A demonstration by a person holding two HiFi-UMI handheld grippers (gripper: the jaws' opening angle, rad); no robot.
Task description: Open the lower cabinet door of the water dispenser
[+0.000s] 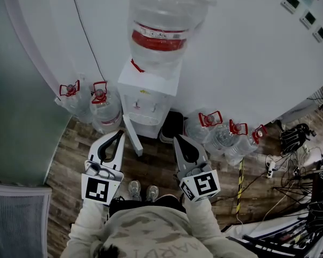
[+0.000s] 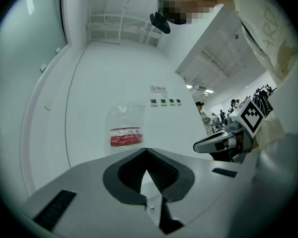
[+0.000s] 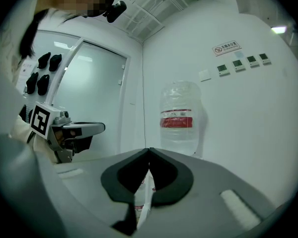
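The white water dispenser [image 1: 146, 97] stands against the wall with a big clear bottle [image 1: 164, 26] on top. A narrow white panel [image 1: 132, 137] juts from its lower front toward me, seemingly the cabinet door seen edge-on. My left gripper [image 1: 120, 133] is shut and empty, its tip just left of that panel. My right gripper [image 1: 177, 139] is also shut and empty, to the panel's right. The left gripper view shows the left gripper [image 2: 147, 150] level, the bottle [image 2: 125, 128] beyond. In the right gripper view the right gripper [image 3: 149, 149] aims below the bottle [image 3: 180, 118].
Several water jugs with red handles sit on the wooden floor, to the dispenser's left [image 1: 99, 106] and right [image 1: 223, 134]. A black bin [image 1: 172, 126] stands beside the dispenser. Cables and a power strip [image 1: 270, 168] lie at the right. A glass partition [image 1: 16, 90] closes the left.
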